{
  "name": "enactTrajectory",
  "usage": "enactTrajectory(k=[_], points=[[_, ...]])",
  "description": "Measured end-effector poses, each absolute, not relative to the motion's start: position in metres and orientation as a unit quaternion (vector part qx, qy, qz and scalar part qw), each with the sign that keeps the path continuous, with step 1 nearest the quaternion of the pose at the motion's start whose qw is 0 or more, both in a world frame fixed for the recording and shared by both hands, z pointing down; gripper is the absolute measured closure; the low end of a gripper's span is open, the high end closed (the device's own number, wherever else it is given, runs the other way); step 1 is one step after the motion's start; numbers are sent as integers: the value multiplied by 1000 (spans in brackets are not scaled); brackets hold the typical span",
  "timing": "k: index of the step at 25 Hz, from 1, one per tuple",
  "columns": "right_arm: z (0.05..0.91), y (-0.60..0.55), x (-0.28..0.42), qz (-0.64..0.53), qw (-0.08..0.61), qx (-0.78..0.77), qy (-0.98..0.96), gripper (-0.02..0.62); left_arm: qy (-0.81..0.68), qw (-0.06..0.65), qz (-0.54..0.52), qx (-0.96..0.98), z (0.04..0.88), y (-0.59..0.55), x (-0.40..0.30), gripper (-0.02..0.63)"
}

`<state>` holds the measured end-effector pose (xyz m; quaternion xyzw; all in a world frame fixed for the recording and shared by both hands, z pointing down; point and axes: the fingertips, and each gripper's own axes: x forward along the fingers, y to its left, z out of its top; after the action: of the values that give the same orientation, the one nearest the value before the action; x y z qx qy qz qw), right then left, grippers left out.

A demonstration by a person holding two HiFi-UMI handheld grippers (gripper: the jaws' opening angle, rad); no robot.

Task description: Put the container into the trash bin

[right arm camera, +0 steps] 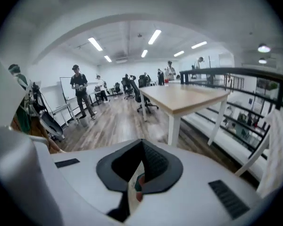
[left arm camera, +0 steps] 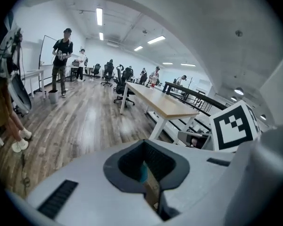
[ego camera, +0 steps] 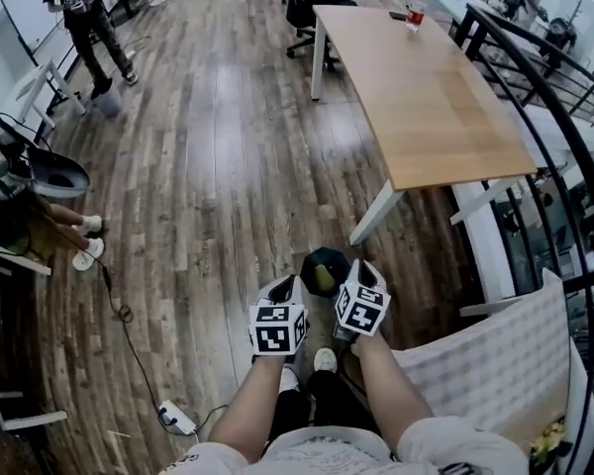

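A small dark trash bin [ego camera: 325, 265] stands on the wooden floor just ahead of my feet. A yellow-green thing, seemingly the container [ego camera: 324, 279], lies inside it. Both grippers hang above the floor close to my body, with the bin between their tips. The left gripper [ego camera: 281, 289] is left of the bin and the right gripper [ego camera: 364, 271] is at its right rim. In the left gripper view the white jaws of the left gripper [left arm camera: 144, 144] meet with only a thin slit. The right gripper [right arm camera: 141, 142] looks the same in its own view. Neither holds anything.
A long wooden table [ego camera: 426, 97] with a red cup [ego camera: 416, 16] stands ahead on the right, beside a black railing [ego camera: 564, 137]. A white woven chair [ego camera: 495, 364] is at my right. A cable and power strip [ego camera: 176, 420] lie left. A person [ego camera: 89, 28] stands far left.
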<state>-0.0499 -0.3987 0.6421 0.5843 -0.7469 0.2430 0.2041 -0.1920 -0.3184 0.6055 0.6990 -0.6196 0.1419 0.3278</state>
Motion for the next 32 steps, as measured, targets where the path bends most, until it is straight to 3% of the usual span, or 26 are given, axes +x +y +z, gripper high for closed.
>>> enactTrajectory(k=[6,15,22,32], points=[[477,-374,-59,115,115,581,-798,594,-614,236,122,744,474,-309,-174,601],[323,-308,-60,70,5,521,-851,594,-606,127,70,782,342,-270,-142,601],[292,-281,-44,53,-6,517,-854,594,-599,92,57,794,311,-251,-131,601],[303,-277,-26,81,13,516,-853,594,-585,107,57,802,312,-247,-108,601]])
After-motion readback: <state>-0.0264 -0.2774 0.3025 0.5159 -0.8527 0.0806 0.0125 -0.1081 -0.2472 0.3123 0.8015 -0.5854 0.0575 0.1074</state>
